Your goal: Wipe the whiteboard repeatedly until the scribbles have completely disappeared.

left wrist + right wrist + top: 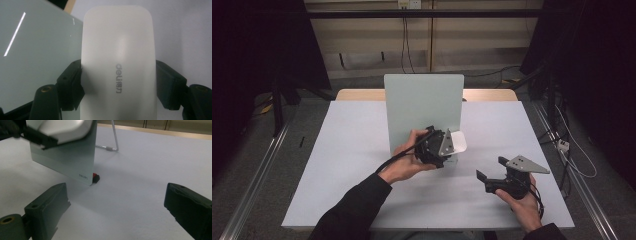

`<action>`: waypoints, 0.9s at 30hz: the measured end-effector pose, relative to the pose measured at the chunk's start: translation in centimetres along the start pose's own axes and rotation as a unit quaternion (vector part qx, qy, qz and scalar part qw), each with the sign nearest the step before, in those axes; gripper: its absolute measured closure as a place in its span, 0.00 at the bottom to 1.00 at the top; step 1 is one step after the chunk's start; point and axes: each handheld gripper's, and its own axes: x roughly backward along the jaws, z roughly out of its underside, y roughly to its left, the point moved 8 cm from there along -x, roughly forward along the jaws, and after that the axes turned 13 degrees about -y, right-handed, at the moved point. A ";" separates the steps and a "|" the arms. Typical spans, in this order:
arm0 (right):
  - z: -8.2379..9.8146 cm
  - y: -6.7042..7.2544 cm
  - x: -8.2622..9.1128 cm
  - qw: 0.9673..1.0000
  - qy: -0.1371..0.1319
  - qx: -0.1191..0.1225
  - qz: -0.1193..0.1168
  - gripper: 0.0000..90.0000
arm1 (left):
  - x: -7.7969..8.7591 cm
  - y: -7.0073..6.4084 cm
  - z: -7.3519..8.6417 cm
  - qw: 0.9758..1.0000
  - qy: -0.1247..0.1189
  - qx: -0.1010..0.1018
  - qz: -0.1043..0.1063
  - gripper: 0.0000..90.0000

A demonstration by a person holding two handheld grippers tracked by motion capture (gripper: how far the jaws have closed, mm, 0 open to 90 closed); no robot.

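Eraser [117,62], probably, clamped in left tongs [118,85] before whiteboard [422,107]; right tongs [117,215] wide.

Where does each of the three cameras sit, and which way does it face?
High view: above the person's side, facing forward and down on the table and upright glass board; both forearms, hands and hand-held grippers show.
Left gripper view: on the left hand-held gripper, looking along its jaws, shut on a white eraser; the board is at left.
Right gripper view: on the right hand-held gripper, low over the table, jaws open, facing the board's lower corner.
Shared: all three show board and eraser.
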 end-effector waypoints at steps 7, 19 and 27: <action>0.0 0.1 -0.1 1.000 0.000 0.000 0.001 0.06 | 2.2 3.0 -0.8 0.998 -0.040 0.038 -0.042 0.35; 0.0 0.0 0.0 1.000 -0.001 0.000 0.004 0.05 | -0.7 -1.1 0.6 1.000 -0.001 -0.003 0.007 0.34; -0.1 -0.1 0.1 1.000 -0.003 -0.001 0.004 0.05 | -2.9 -3.9 1.2 0.999 0.012 -0.015 0.041 0.34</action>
